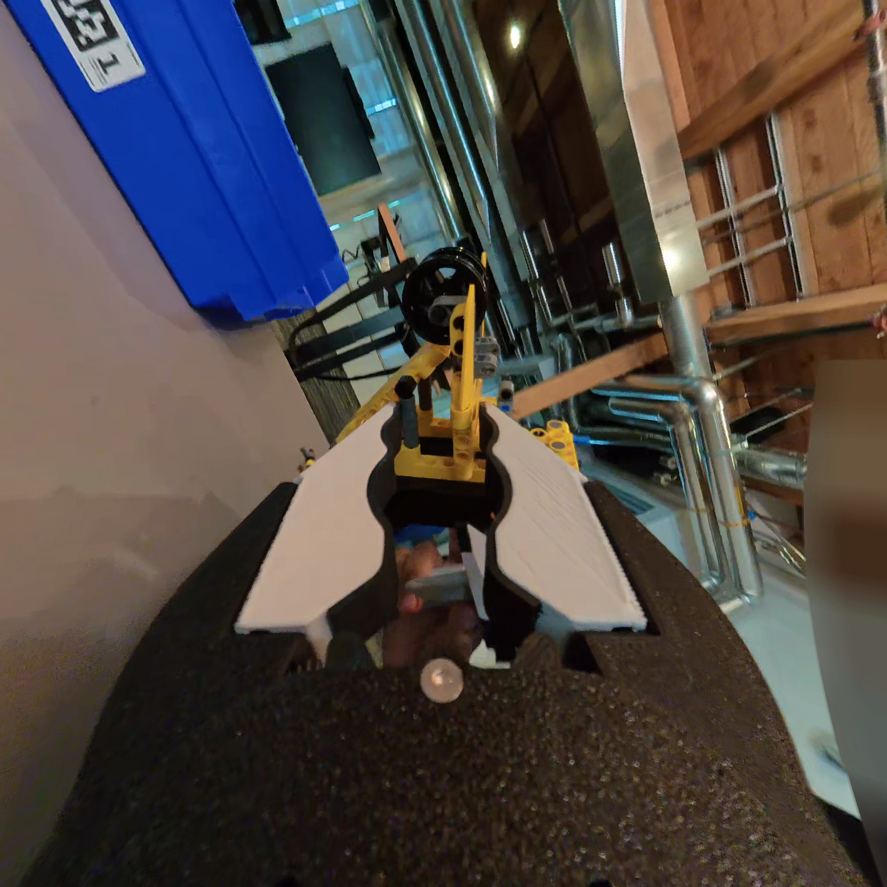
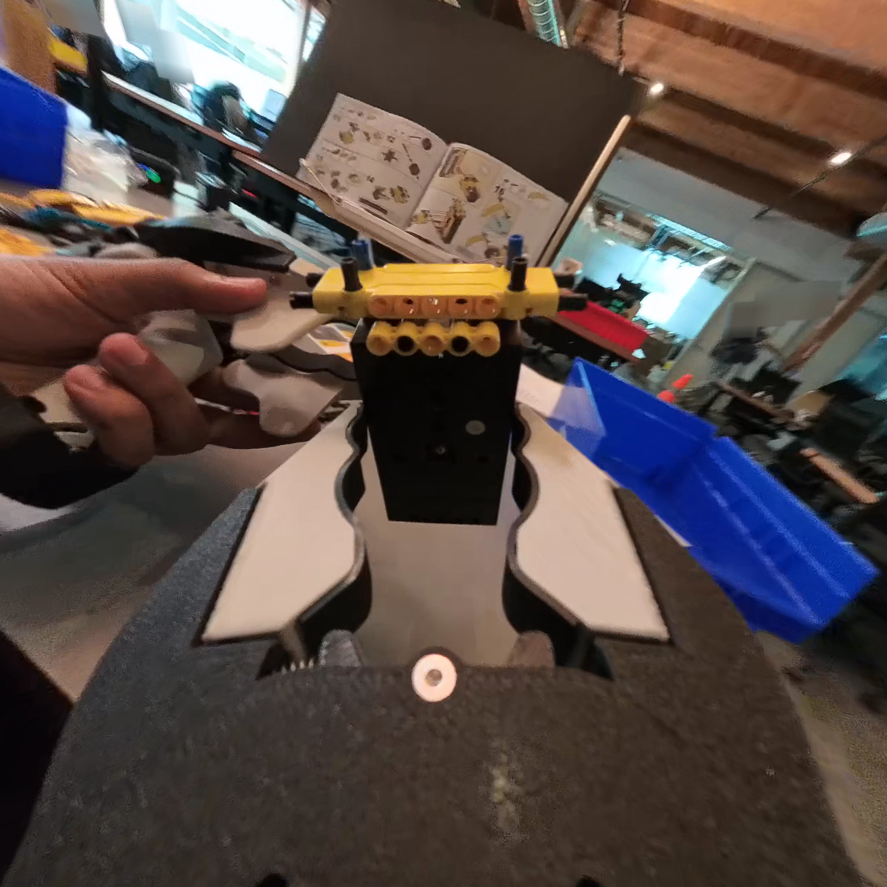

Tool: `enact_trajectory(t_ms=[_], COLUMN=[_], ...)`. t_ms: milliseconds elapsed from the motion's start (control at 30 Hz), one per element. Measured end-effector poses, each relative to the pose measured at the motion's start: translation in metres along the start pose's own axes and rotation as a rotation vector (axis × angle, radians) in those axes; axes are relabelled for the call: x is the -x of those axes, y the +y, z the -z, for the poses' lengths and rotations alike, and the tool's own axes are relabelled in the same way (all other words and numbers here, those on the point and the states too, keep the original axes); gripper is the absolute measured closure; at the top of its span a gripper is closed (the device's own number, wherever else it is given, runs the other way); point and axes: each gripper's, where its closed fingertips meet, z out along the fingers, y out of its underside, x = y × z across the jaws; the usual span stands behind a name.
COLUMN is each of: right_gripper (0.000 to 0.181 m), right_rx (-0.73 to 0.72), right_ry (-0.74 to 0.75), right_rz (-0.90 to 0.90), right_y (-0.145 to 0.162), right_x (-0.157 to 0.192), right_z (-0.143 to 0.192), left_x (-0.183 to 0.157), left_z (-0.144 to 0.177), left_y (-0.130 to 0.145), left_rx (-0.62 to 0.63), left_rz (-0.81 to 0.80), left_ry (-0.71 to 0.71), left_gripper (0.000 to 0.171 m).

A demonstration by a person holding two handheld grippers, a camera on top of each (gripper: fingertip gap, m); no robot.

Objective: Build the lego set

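My left gripper (image 1: 441, 413) is shut on a yellow and black brick-built model (image 1: 449, 446). The model has an upright yellow beam and a black wheel (image 1: 439, 300) on top, and it sticks out beyond the white fingers (image 1: 331, 523). My right gripper (image 2: 439, 408) is shut on a black block (image 2: 437, 432) and holds it upright above the table. The block carries a short yellow beam and a longer yellow beam (image 2: 434, 293) with black and blue pins. To the left of the block, a hand (image 2: 120, 345) holds the grey and black handle of the other gripper.
A blue bin (image 1: 187, 158) stands on the pale table (image 1: 96, 432) beside the left gripper. Another blue bin (image 2: 710, 509) lies tilted right of the right gripper. An open instruction booklet (image 2: 422, 177) leans on a dark board behind. Yellow parts (image 2: 72, 201) lie far left. Left tips to right tips: about 5 cm.
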Motion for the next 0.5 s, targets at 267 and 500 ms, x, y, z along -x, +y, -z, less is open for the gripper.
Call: enact_trajectory(t_ms=[267, 500], right_gripper=[0.123, 0.124], right_rx=[-0.039, 0.144], right_ry=[-0.204, -0.372], right_rz=[-0.373, -0.444], right_y=[0.006, 0.037], right_x=[-0.015, -0.009], right_z=[0.015, 0.018], left_x=[-0.009, -0.009], left_z=[0.041, 0.092], left_y=[0.039, 0.013], left_rx=[0.389, 0.399], left_rz=[-0.152, -0.492], left_ry=[-0.122, -0.296], left_gripper=[0.137, 0.135])
